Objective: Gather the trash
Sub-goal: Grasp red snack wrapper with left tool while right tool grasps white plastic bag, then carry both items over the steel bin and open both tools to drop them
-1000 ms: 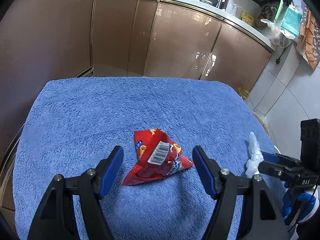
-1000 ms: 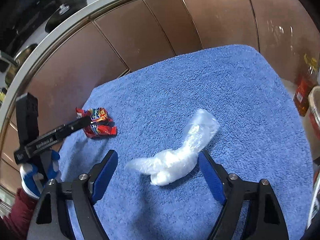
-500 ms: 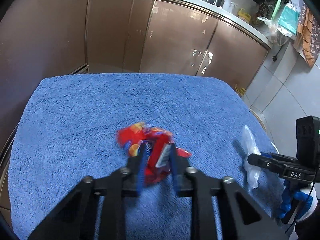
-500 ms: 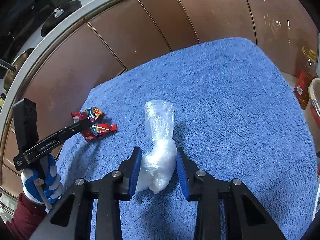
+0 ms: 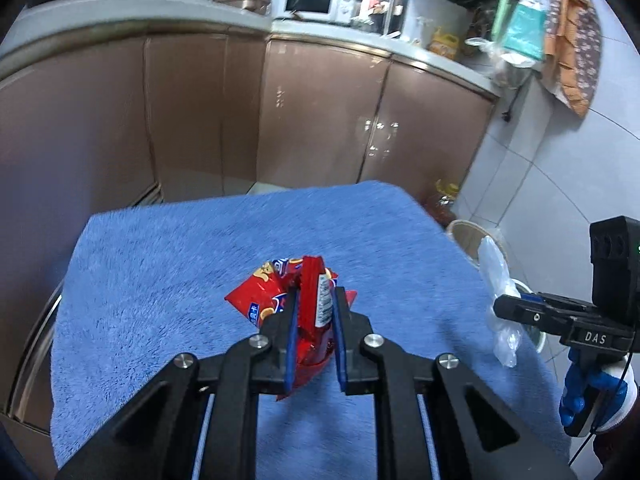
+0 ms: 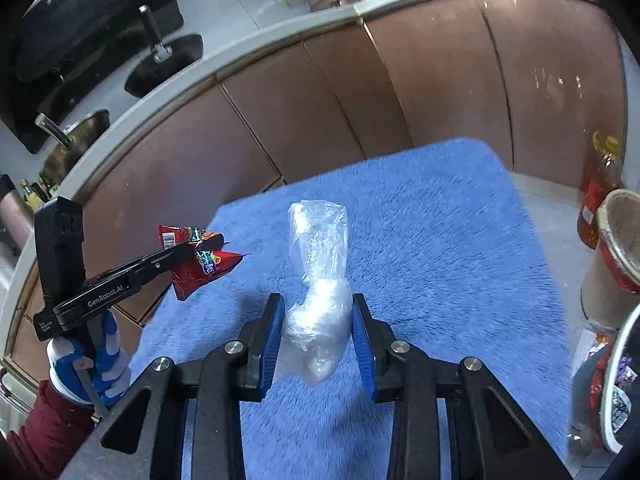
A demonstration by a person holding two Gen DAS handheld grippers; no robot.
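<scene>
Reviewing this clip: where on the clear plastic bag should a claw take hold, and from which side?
Grip the clear plastic bag at its bunched, denser lower end, coming in along its length from the near side so the pads squeeze across it. The upper end is loose, puffed film that would slip. The right claw holds it just that way.

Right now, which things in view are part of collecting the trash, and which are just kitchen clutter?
Part of the job:
red snack wrapper, held by the left gripper
clear plastic bag, held by the right gripper
bin at the right edge

Just lying about:
blue towel
oil bottle
microwave
pan
</scene>
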